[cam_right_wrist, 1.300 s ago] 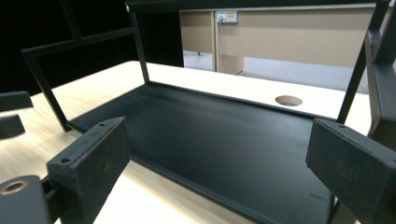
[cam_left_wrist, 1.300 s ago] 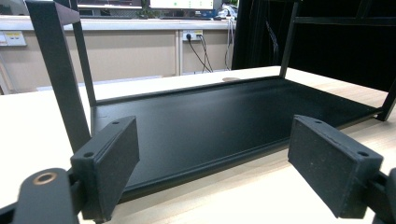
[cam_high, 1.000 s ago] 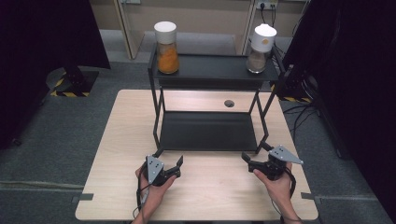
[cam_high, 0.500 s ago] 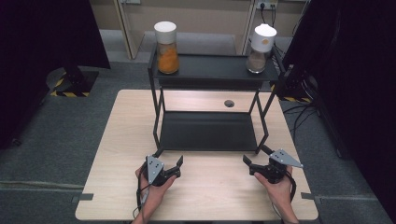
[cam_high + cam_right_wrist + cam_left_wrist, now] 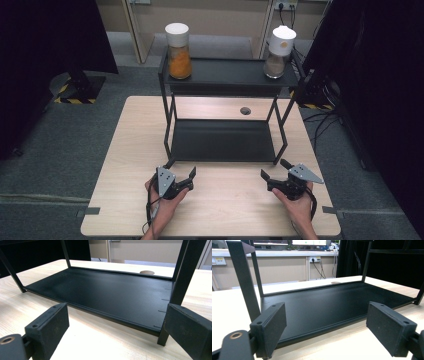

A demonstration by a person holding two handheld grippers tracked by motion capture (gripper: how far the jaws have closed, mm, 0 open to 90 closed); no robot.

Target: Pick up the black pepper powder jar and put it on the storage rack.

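Here, the left gripper (image 5: 181, 175) rests low over the near edge of a light wooden bench (image 5: 125, 150), its two black jaws spread wide apart with nothing between them. In the left gripper view, those jaws frame the front edge of the lower shelf (image 5: 332, 305) of a black metal rack (image 5: 225, 90), close to it but not touching. The left hand (image 5: 165, 200) wraps the gripper from below, forearm coming in from the bottom of the high view. The right gripper (image 5: 274, 170) sits just as low on the other side, jaws also released and wide, holding nothing; its right hand (image 5: 295, 202) grips it from behind. In the right gripper view, the jaws point at the lower shelf near the front leg (image 5: 175, 292) of the rack. Both grippers are well apart from each other, just in front of the rack. On the rack's top shelf stand two white-lidded jars: an orange-filled jar (image 5: 179, 45) at its left end and a brown-filled jar (image 5: 278, 47) at its right end.
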